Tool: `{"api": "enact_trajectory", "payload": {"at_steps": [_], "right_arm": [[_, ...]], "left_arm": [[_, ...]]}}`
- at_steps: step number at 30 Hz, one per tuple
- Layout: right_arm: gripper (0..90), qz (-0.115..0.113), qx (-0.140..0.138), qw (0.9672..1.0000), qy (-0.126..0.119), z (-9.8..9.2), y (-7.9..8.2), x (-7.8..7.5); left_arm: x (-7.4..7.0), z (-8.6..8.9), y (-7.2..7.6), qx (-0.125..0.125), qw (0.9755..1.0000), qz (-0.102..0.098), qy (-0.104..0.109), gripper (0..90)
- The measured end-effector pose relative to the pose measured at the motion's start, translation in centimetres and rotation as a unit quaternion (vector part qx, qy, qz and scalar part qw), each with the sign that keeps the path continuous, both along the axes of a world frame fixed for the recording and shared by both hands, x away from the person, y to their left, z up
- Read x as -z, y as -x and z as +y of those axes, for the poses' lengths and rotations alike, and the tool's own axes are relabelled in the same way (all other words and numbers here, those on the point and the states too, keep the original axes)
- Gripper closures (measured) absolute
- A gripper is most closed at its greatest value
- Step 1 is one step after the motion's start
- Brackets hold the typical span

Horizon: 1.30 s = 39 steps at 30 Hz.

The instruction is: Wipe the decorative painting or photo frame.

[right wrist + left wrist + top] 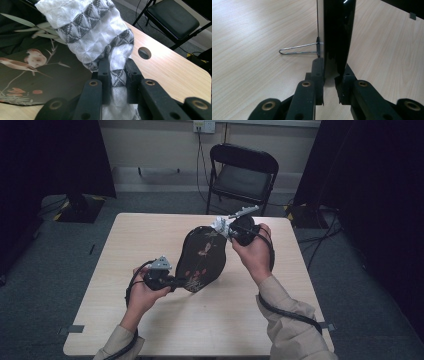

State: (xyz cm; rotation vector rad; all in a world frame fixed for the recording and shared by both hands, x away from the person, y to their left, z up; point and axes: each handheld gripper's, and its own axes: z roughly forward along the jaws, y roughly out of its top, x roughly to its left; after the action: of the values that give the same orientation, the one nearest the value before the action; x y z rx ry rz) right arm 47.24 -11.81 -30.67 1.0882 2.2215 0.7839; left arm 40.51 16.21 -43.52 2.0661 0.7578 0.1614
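A dark oval piece printed with birds and flowers (202, 257) is held tilted above the wooden table (145, 232). My left gripper (172, 282) is shut on its lower edge; in the left gripper view that edge (338, 32) is a glossy black panel standing between the jaws of the left gripper (332, 75), with a wire clip loop (297, 49) beside it. My right gripper (227, 231) is at its upper end, shut on a white knitted cloth (219, 224). The cloth (92, 32) has grey triangle bands and passes through the right gripper (117, 72) over the printed piece (50, 75).
A black folding chair (242, 175) stands behind the table's far edge. A round hole (144, 52) is cut in the tabletop near its far right corner. Cables trail from both grippers along the person's sleeves. Dark curtains hang at both sides.
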Motion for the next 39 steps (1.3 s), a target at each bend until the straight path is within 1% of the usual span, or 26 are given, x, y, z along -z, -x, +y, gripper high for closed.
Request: {"api": "enact_trajectory", "payload": {"at_steps": [8,17,25,29,34,39], "right_arm": [[78.9,0.005,0.011,0.9999,0.003,-0.6,-0.1,0.9],[79.0,0.025,0.016,0.9995,0.012,-1.1,0.0,2.4],[79.1,0.043,0.010,0.9989,0.016,-1.0,0.5,4.4],[79.0,0.052,0.009,0.9985,0.016,-1.0,0.6,5.3],[79.0,0.061,0.003,0.9981,0.014,-1.0,0.7,6.1],[79.0,0.072,-0.002,0.9973,0.015,-0.8,0.9,7.3]], "left_arm": [[0.0,0.0,0.0,0.000,1.0000,0.000,-0.001,78.7],[0.0,0.0,0.0,0.001,1.0000,-0.001,-0.001,78.7],[0.0,0.0,0.1,-0.002,1.0000,0.000,0.000,78.8],[0.0,-0.1,0.1,-0.003,1.0000,0.000,-0.001,78.7],[0.0,-0.1,0.1,-0.003,1.0000,-0.001,0.000,78.7],[0.1,-0.2,0.1,-0.007,1.0000,-0.002,0.002,78.7]]}}
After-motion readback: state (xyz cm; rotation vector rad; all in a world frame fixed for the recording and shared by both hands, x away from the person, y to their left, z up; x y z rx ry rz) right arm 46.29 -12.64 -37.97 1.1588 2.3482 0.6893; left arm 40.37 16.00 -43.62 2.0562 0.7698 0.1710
